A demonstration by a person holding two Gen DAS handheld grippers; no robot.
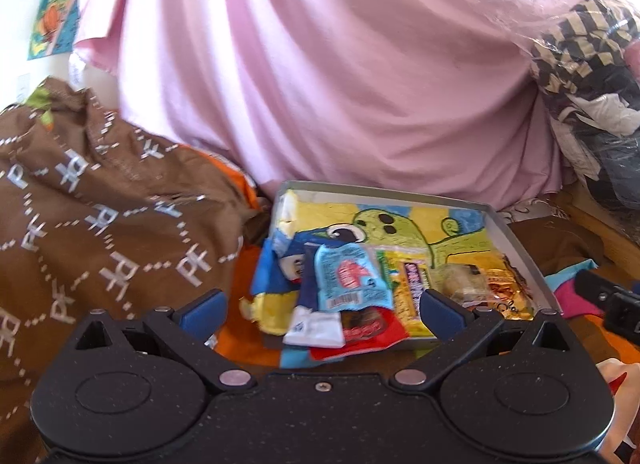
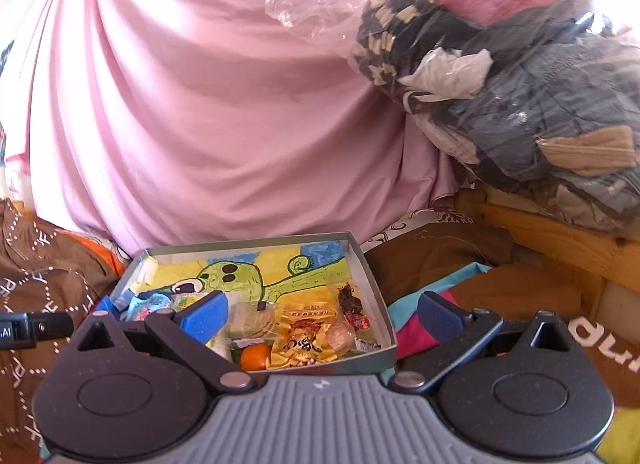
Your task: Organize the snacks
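Observation:
A shallow grey box [image 1: 516,236] [image 2: 372,276] with a green cartoon drawing on its floor holds wrapped snacks. In the left wrist view a light-blue packet [image 1: 352,280], a yellow bar [image 1: 408,296] and a red packet [image 1: 368,334] pile at the box's near left edge, some spilling over it. My left gripper [image 1: 322,310] hovers open just in front of this pile, nothing between its fingers. In the right wrist view a golden packet [image 2: 302,338], round biscuits [image 2: 250,320] and an orange sweet [image 2: 256,356] lie in the near right part. My right gripper [image 2: 320,316] is open over that corner, empty.
A pink sheet [image 1: 320,84] hangs behind the box. A brown patterned cloth [image 1: 100,204] is heaped to the left. A clear bag of clothes [image 2: 520,96] rests on a wooden frame [image 2: 560,240] at the right. Orange and brown bedding lies under and around the box.

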